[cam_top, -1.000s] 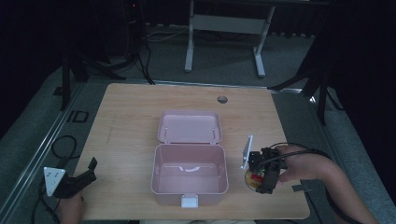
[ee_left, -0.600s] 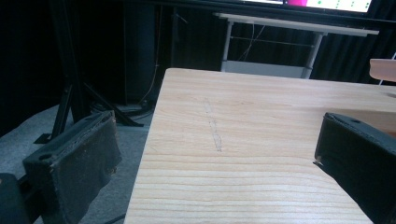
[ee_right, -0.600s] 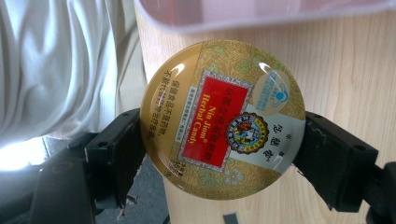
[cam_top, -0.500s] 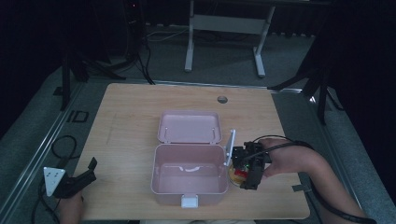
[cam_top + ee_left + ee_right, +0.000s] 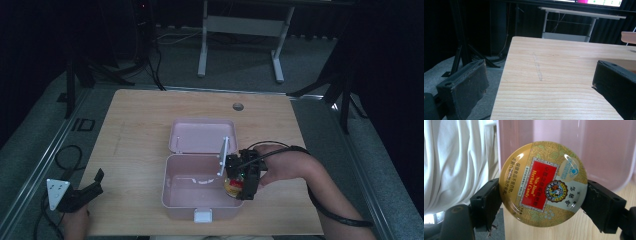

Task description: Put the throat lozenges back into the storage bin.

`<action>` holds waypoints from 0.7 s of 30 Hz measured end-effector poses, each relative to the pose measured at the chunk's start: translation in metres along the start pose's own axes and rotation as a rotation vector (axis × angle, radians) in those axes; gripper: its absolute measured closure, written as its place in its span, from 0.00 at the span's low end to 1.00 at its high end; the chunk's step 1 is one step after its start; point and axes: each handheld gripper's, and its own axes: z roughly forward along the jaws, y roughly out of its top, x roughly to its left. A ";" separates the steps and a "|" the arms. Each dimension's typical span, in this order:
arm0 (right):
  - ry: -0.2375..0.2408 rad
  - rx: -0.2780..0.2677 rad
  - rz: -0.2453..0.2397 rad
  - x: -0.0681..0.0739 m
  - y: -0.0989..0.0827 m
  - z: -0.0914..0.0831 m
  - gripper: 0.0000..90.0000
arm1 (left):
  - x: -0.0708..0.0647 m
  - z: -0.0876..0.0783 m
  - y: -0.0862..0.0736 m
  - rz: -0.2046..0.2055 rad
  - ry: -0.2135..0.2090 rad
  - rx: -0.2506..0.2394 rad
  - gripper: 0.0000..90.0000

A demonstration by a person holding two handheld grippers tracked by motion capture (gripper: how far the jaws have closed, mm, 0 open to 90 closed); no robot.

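Note:
A pink lunch box lies open in the middle of the table, its lid folded back flat behind it. My right gripper hovers over the box's right wall, shut on a round gold candy tin with a red label. In the right gripper view the candy tin is clamped by its rim between the two black jaws, with the pink box wall behind it. My left gripper rests open at the table's front left corner. Its two pads stand far apart with bare wood between them.
The wooden table has a round cable hole near its far edge. A white metal stand is on the floor beyond the table. A white cloth shows at the left of the right gripper view.
My right gripper has carried the candy tin leftwards, from beside the box to over its right wall. The left gripper has stayed put.

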 end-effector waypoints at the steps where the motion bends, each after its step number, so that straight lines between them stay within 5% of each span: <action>1: 0.003 -0.002 -0.004 -0.001 0.003 0.002 0.22 | 0.000 0.000 0.000 0.000 0.000 0.000 0.00; 21: 0.034 0.073 -0.014 -0.016 0.020 0.056 0.22 | 0.000 0.000 0.000 0.003 -0.001 0.003 0.00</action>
